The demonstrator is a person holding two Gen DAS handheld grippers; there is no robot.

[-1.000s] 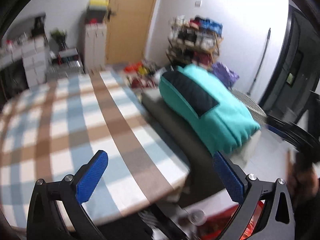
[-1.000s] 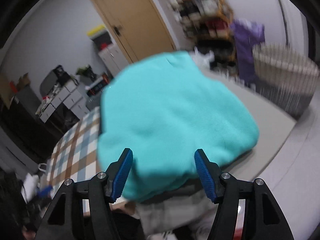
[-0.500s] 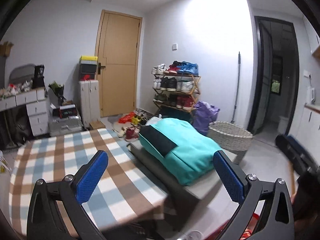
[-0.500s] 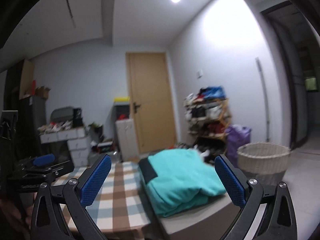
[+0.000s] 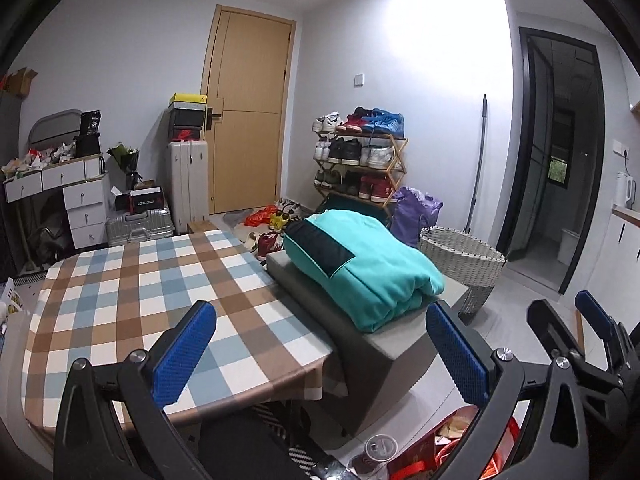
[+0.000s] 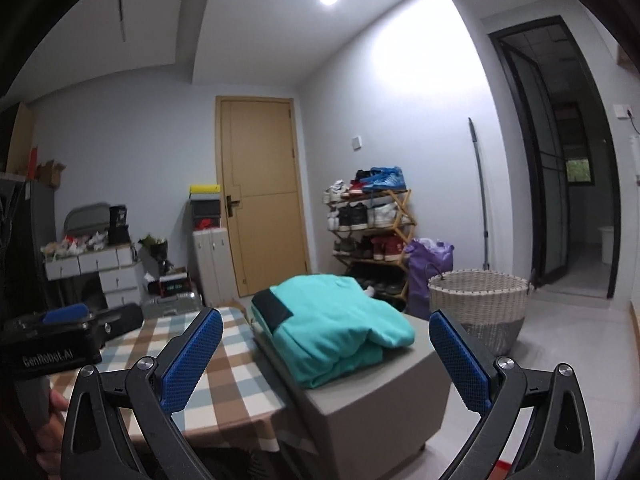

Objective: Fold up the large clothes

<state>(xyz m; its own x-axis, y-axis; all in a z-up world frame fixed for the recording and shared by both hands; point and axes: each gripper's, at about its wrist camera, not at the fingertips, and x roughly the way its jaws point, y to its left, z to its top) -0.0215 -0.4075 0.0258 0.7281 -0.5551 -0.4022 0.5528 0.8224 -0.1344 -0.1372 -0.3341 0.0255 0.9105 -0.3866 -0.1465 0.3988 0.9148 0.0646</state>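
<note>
Resting folded on a grey block (image 6: 384, 396), a teal sweatshirt (image 6: 332, 340) with a dark panel lies ahead of both grippers, well clear of either pair of fingers. The right gripper (image 6: 326, 364) has just been opening and its blue-padded jaws now stand wide apart with nothing between them; the garment sits beyond the gap, slightly toward the left finger. The left gripper (image 5: 320, 356) is likewise spread wide and empty, with the sweatshirt ahead and to the right of its centre line. A checked tablecloth (image 5: 140, 280) in brown, blue and white stretches out under and ahead of the left gripper's left finger, butting against the grey block. In the right wrist view the left gripper's body appears at far left, bearing the lettering "GenRobot.AI", with part of a hand (image 6: 48, 436) below it. Farther ahead of the right gripper, past the block on the right, stands a woven laundry basket (image 6: 480, 304), beside a purple bag (image 6: 428, 264) and a wooden shoe rack (image 6: 368, 224). A black box (image 5: 90, 123) on the white drawers far left of the left gripper shows a figure that reads like "36". Other print is too small to read.
</note>
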